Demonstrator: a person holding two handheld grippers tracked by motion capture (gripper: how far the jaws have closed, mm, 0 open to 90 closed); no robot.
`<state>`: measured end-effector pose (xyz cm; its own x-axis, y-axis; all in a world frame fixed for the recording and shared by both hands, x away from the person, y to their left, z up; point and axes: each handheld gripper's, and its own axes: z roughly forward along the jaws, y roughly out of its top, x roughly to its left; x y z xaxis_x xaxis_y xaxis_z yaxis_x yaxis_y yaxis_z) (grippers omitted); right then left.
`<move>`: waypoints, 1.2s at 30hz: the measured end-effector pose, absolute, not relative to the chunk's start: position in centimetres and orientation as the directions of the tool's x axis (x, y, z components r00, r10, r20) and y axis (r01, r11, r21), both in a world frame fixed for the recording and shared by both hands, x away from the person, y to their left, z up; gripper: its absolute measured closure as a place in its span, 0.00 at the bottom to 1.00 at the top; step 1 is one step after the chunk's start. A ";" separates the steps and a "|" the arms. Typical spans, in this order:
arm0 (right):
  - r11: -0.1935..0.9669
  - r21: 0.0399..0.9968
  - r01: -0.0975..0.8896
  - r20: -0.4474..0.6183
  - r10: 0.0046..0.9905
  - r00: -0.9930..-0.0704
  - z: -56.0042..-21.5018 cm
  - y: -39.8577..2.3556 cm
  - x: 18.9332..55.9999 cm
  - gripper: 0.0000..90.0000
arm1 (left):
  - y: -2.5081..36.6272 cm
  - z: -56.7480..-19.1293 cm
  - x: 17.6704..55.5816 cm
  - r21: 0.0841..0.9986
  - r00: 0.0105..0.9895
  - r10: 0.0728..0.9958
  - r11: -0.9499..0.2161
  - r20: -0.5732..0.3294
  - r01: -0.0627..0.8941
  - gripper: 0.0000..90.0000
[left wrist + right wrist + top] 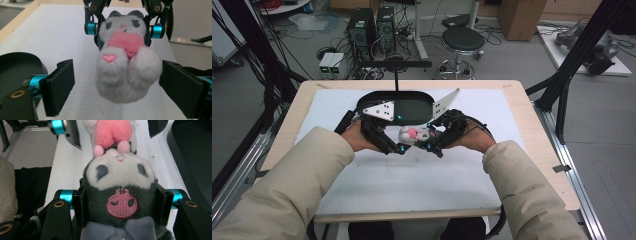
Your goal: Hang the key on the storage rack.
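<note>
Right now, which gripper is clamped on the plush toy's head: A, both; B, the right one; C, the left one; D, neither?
B: the right gripper has its jaws pressed against both sides of the plush toy's dark head, while the left gripper stands open around its white body.

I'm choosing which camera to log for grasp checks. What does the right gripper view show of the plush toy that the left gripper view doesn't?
Right gripper view alone: the toy's dark hood with a pink skull patch and grey bow, clamped between the right tool's jaws.

Left gripper view alone: the plush toy's white feet, one bearing a pink heart, hanging between the left tool's open jaws, which don't touch it.

Both: the toy's white face, the pink heart cushion it hugs, the white table cover and the black tray.
</note>
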<state>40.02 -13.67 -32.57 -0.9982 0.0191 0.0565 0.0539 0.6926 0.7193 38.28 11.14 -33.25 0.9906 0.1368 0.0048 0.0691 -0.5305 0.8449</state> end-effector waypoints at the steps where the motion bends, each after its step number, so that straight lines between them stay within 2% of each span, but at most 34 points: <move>1: 0.693 0.719 0.049 0.055 0.013 -0.998 -32.6 -13.6 40.0 0.48 | 11.1 -33.2 38.3 0.845 0.991 0.137 -0.530 0.005 0.069 0.22; 2: 0.693 0.719 0.049 0.055 0.013 -0.998 -32.6 -13.6 40.0 0.48 | 11.1 -33.3 38.3 0.842 0.992 0.130 -0.536 0.003 0.067 0.22; 7: 0.697 0.716 0.043 0.054 0.005 -0.999 -32.6 -13.4 39.9 0.48 | 11.1 -33.3 38.1 0.828 0.995 0.098 -0.558 0.003 0.052 0.44; 8: 0.698 0.715 0.038 0.051 0.003 -0.999 -32.7 -13.4 39.9 0.48 | 11.1 -33.2 38.1 0.828 0.995 0.096 -0.558 0.001 0.053 0.44; 9: 0.699 0.714 0.038 0.052 0.002 -0.999 -32.7 -13.3 39.9 0.48 | 11.0 -33.1 38.0 0.825 0.995 0.098 -0.563 0.005 0.051 0.51; 10: 0.698 0.715 0.033 0.047 -0.001 -0.999 -32.7 -13.2 39.9 0.48 | 10.9 -33.0 37.9 0.820 0.996 0.093 -0.571 0.012 0.044 0.54; 11: 0.702 0.711 0.033 0.046 0.000 -0.999 -32.7 -13.2 39.9 0.48 | 10.7 -32.9 37.7 0.808 0.995 0.095 -0.589 0.038 0.026 0.55; 16: 0.705 0.708 0.029 0.045 -0.005 -0.999 -32.7 -13.3 39.8 0.48 | 10.6 -32.8 37.5 0.806 0.994 0.102 -0.592 0.042 0.027 0.60; 25: 0.696 0.718 0.005 0.024 -0.018 -1.000 -32.7 -13.3 39.7 0.44 | 10.7 -32.6 37.3 0.810 0.993 0.108 -0.586 0.048 0.025 0.62; 26: 0.692 0.722 0.004 0.023 -0.018 -1.000 -32.7 -13.3 39.6 0.41 | 10.8 -32.5 37.2 0.811 0.993 0.109 -0.585 0.048 0.025 0.62; 29: 0.673 0.739 0.018 -0.023 0.053 -0.998 -32.5 -13.3 39.4 0.08 | 10.9 -32.3 37.1 0.816 0.991 0.122 -0.577 0.048 0.032 0.63; 30: 0.662 0.749 0.035 -0.034 0.091 -0.995 -32.5 -13.5 39.4 0.01 | 11.0 -32.2 37.0 0.814 0.990 0.128 -0.580 0.053 0.032 0.63; 36: 0.566 0.815 0.123 -0.003 0.216 -0.976 -32.1 -16.2 39.6 0.01 | 12.5 -31.4 37.2 0.830 0.975 0.213 -0.553 0.066 0.065 0.63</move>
<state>39.58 -16.20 -32.10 -0.9763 0.2165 -0.0027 0.1233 0.5662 0.8150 37.20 12.51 -31.38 0.9749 0.2128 0.0660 0.0646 -0.5533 0.8305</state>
